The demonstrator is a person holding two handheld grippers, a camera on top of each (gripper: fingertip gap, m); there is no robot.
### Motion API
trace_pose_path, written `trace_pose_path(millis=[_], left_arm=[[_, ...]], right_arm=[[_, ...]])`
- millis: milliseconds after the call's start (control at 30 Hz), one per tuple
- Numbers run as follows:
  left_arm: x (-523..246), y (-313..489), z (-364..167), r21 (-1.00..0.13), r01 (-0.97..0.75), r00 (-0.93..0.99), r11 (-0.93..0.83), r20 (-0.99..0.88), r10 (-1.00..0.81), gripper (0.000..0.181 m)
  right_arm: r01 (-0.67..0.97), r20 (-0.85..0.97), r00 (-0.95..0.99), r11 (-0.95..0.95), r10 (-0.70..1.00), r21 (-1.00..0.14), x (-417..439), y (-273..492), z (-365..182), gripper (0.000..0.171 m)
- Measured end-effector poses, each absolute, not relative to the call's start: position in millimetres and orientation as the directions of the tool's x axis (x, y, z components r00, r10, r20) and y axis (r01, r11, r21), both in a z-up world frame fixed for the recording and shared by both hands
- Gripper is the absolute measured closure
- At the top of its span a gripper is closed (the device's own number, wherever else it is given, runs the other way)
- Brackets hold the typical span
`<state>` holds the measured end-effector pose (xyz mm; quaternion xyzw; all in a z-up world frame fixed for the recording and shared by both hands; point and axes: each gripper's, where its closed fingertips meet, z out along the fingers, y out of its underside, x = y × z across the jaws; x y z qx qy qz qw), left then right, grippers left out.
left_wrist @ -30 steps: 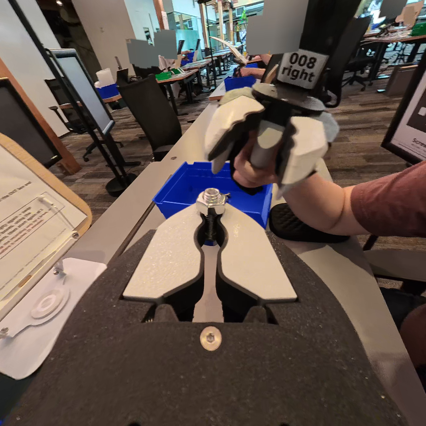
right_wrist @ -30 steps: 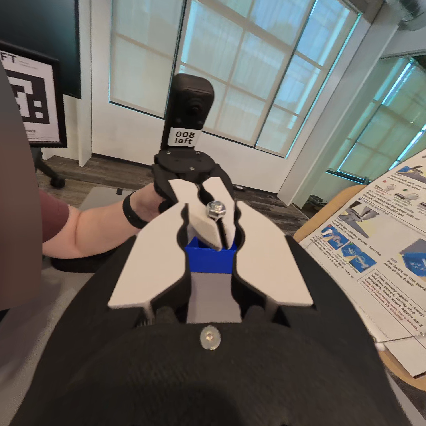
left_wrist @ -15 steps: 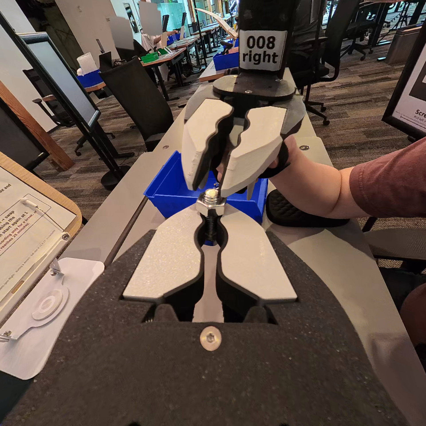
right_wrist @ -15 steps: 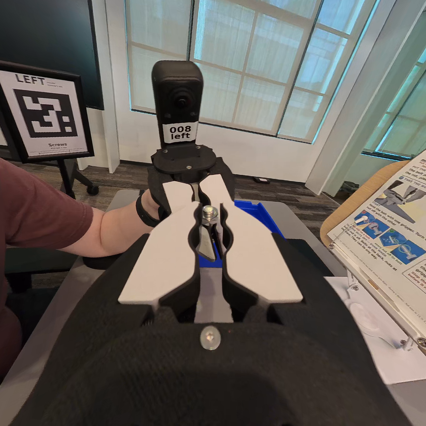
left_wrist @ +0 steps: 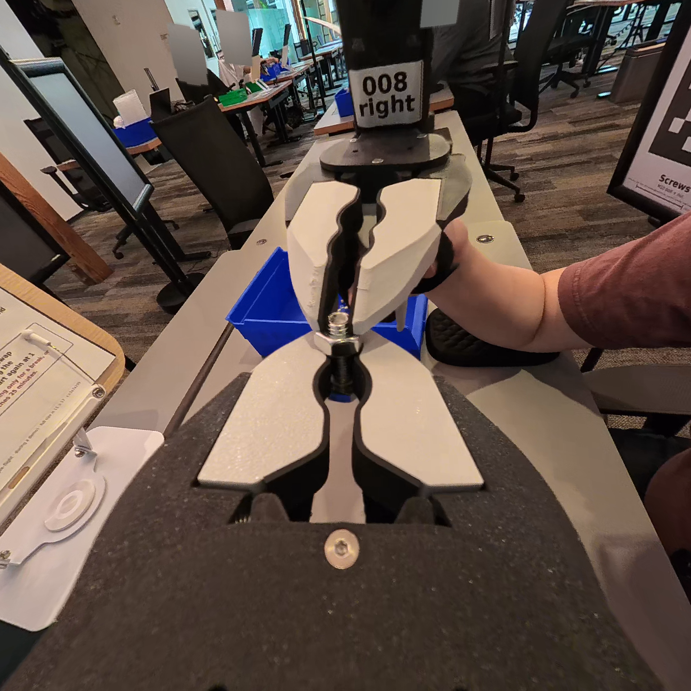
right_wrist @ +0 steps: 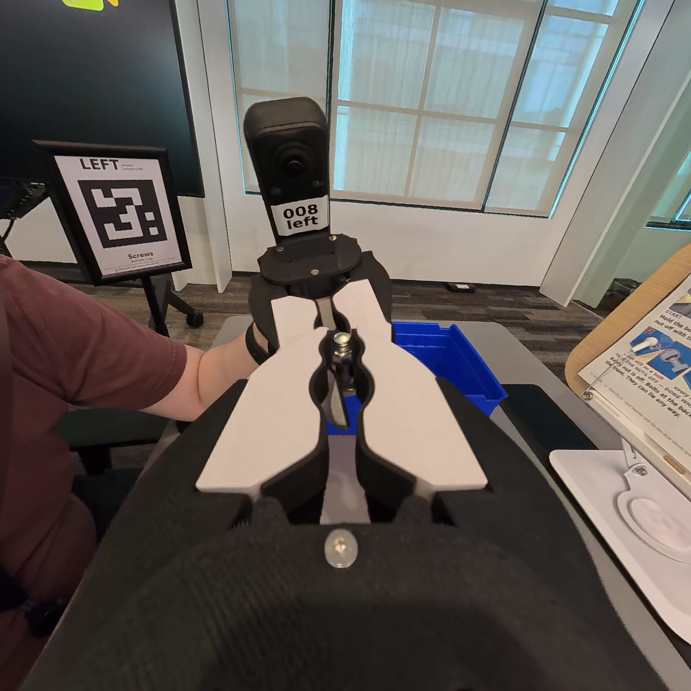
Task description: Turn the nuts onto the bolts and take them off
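A bolt (left_wrist: 338, 374) stands upright with a silver nut (left_wrist: 337, 342) near its top end. My left gripper (left_wrist: 338, 355) is shut on the bolt's shank just under the nut. My right gripper (left_wrist: 338, 326) comes in from the far side, facing the left one. Its fingers are drawn in around the top of the bolt. In the right wrist view the nut (right_wrist: 342, 357) sits in the front notch of my right gripper (right_wrist: 342, 338), with the bolt's tip (right_wrist: 342, 338) showing above it. The left gripper's fingers (right_wrist: 291, 321) rise behind.
A blue bin (left_wrist: 269, 310) sits on the grey table (left_wrist: 504, 269) just below the bolt; it also shows in the right wrist view (right_wrist: 448, 359). A black wrist pad (left_wrist: 486, 347) lies to the right. An instruction board on a white stand (left_wrist: 37, 392) is at the left. The grippers' ends are close to 4 centimeters from one another.
My right gripper has swung down from a raised, tilted pose to face the left one, and its fingers have narrowed around the nut. The left gripper still holds the bolt.
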<state>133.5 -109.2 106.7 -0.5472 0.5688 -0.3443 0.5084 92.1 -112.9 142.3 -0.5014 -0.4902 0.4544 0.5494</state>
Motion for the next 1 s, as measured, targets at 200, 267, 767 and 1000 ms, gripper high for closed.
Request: trace_pose_path(millis=[200, 267, 767, 1000], left_arm=[[133, -104, 108, -0.952, -0.263, 0.146, 0.157, -0.2, -0.969, 0.15], [133, -104, 104, -0.945, -0.286, 0.141, 0.156, -0.203, -0.969, 0.147], [139, -102, 97, -0.95, -0.289, 0.125, 0.12, -0.162, -0.979, 0.161], [140, -90, 95, -0.95, -0.292, 0.203, 0.114, -0.178, -0.963, 0.166]], right_arm=[[-0.01, 0.073, 0.107, 0.075, 0.992, -0.997, 91, -111, 141, 0.162], [-0.006, 0.084, 0.121, 0.085, 0.989, -0.996, 92, -109, 141, 0.162], [-0.035, 0.117, 0.141, 0.123, 0.983, -0.992, 104, -108, 151, 0.162], [-0.026, 0.127, 0.204, 0.135, 0.971, -0.991, 103, -102, 151, 0.162]])
